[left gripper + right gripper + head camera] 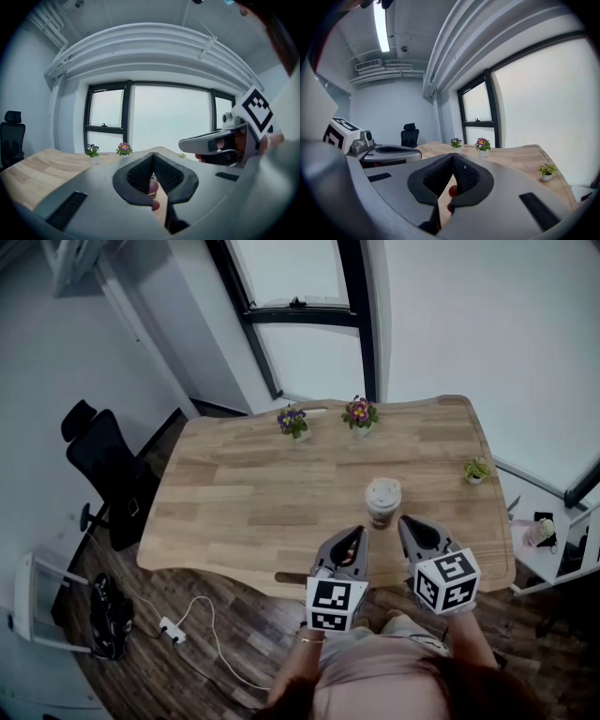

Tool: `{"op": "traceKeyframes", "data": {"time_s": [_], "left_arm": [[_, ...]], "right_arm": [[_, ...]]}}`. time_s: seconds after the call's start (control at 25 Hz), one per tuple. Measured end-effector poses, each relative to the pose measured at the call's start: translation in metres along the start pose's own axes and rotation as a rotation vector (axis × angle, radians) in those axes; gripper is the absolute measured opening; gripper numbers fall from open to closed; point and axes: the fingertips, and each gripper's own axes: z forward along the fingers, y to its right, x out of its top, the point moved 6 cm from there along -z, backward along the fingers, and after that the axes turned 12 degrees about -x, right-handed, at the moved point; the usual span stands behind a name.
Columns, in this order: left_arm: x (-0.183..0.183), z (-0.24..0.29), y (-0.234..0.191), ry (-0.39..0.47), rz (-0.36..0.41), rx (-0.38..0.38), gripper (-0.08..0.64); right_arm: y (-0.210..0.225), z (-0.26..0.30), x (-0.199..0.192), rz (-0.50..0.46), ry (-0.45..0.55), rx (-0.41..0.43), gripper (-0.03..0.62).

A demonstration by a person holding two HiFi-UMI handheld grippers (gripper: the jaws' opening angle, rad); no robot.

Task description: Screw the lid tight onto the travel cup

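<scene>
The travel cup (382, 503) stands upright on the wooden table (244, 502) near its front edge, with a pale lid (382, 491) sitting on top. Just in front of it and to its left, my left gripper (360, 532) is shut with nothing in it. To the cup's right my right gripper (403, 520) is also shut and empty. Neither gripper touches the cup. In the left gripper view the jaws of my left gripper (153, 155) meet, and the right gripper (213, 144) shows beside them. The right gripper view shows my right gripper (453, 155) shut too. The cup does not show in either gripper view.
Two small flower pots (293, 421) (359, 415) stand at the table's far edge, and a little green plant (476, 470) at its right edge. A black office chair (108, 474) is left of the table. A power strip and cable (173, 626) lie on the floor.
</scene>
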Motion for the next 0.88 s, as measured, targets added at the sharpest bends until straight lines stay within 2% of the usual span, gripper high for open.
{"op": "traceKeyframes", "data": {"time_s": [0.52, 0.68, 0.88], "left_arm": [[0.003, -0.023, -0.002, 0.014, -0.004, -0.049, 0.003], [0.003, -0.026, 0.001, -0.006, 0.001, -0.048, 0.002], [0.003, -0.032, 0.004, 0.011, 0.002, -0.048, 0.003]], "right_arm": [[-0.009, -0.031, 0.001, -0.020, 0.089, -0.136, 0.000], [-0.010, -0.042, 0.002, -0.020, 0.099, -0.162, 0.000], [-0.013, -0.049, 0.004, -0.028, 0.107, -0.178, 0.000]]}}
